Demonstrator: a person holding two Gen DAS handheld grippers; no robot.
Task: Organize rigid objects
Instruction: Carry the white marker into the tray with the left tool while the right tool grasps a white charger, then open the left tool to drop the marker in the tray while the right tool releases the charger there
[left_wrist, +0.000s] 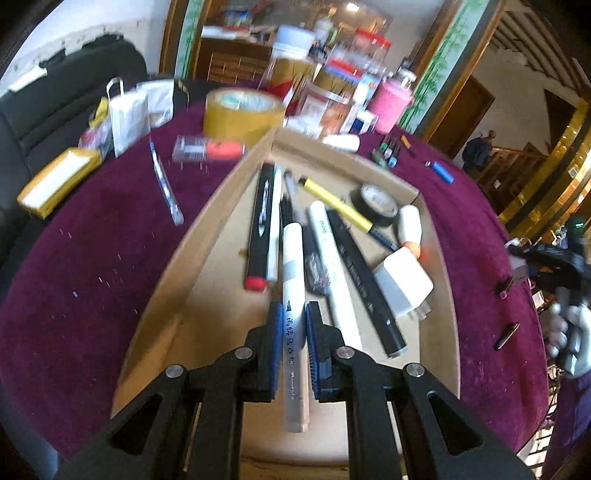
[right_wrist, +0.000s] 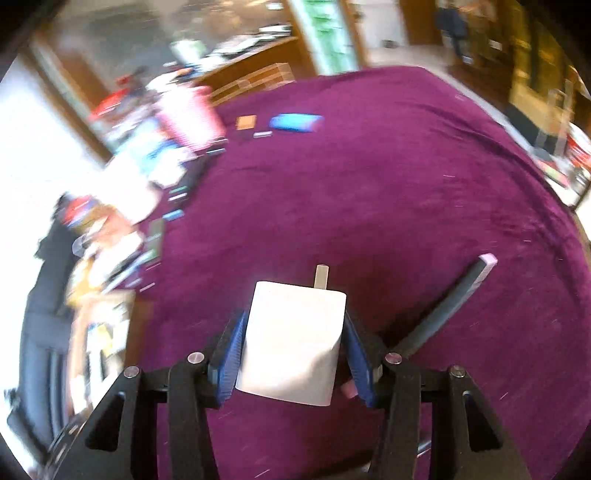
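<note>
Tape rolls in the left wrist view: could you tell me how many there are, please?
2. A brown roll sits on the purple cloth beyond the cardboard box; a black roll lies inside the box, near its right wall. More may be hidden farther back.

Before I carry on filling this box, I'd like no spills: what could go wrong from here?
1. The white marker sticks out far on both sides of the left gripper; it could catch pens already in the cardboard box.
2. The white charger sits between the right gripper pads, whose grip looks loose; it might slip.
3. The box looks crowded, so additions may pile up.
</note>
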